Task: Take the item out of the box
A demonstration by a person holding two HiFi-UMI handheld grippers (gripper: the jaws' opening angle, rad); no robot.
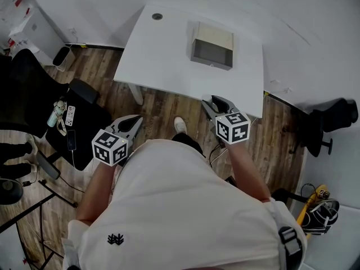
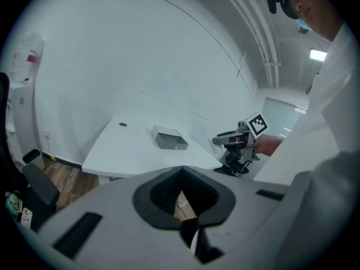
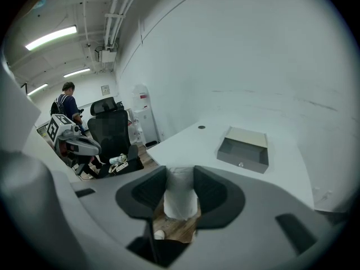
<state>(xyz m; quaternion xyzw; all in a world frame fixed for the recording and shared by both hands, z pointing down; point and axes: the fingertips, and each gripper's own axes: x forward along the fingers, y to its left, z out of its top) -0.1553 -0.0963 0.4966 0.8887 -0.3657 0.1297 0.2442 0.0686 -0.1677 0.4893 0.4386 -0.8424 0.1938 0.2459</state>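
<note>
A grey box [image 1: 211,45] with a beige top stands on the far middle of the white table [image 1: 163,61]. It also shows as the box [image 2: 169,138] and the box [image 3: 243,149], with a small knob on its grey front. I cannot see what is inside it. Both grippers hang over the wooden floor, short of the table's near edge. My left gripper [image 1: 133,121] [image 2: 181,176] has its jaws together with nothing in them. My right gripper [image 1: 214,103] [image 3: 180,179] stands open and holds nothing. The table leg [image 3: 180,193] shows through its gap.
A black office chair [image 1: 34,94] and a low black seat with small items [image 1: 67,125] stand left of me. Another black chair [image 1: 332,120] and a bag [image 1: 320,214] are at the right. The table has a cable hole [image 1: 157,16]. A person [image 3: 67,101] stands far back.
</note>
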